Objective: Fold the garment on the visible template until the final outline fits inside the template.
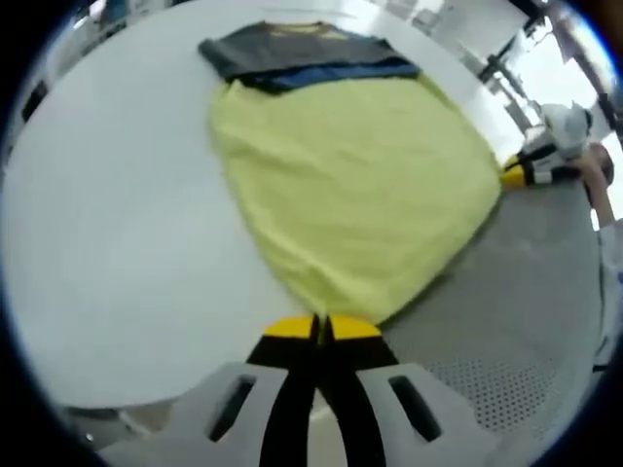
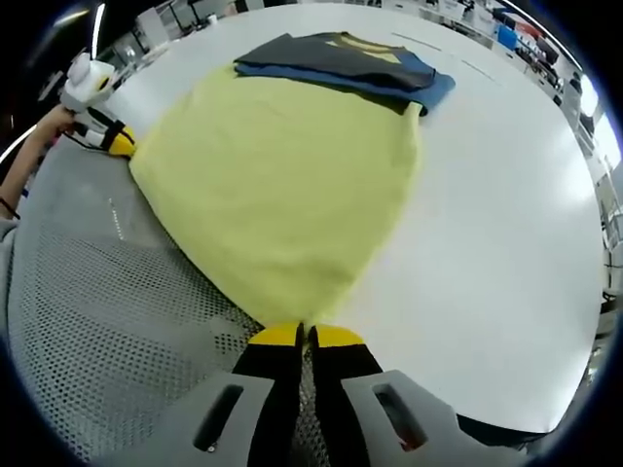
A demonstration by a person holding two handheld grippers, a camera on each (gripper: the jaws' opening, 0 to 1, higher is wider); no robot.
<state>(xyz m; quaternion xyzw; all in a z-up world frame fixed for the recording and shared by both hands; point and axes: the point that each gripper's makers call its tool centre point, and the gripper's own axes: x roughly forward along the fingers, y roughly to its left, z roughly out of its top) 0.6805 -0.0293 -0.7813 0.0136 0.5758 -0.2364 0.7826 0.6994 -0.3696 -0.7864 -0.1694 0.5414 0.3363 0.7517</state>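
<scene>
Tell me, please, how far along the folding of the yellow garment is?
Early. The yellow garment lies flat, partly on the grey perforated mat. The left gripper and right gripper are each closed at a near corner. A folded dark pile sits beyond. The folds remain.

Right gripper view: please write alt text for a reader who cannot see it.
A yellow garment lies spread on a white table, the right gripper shut on its near corner. Folded dark clothes sit at its far end; the left gripper is at its left edge.
</scene>
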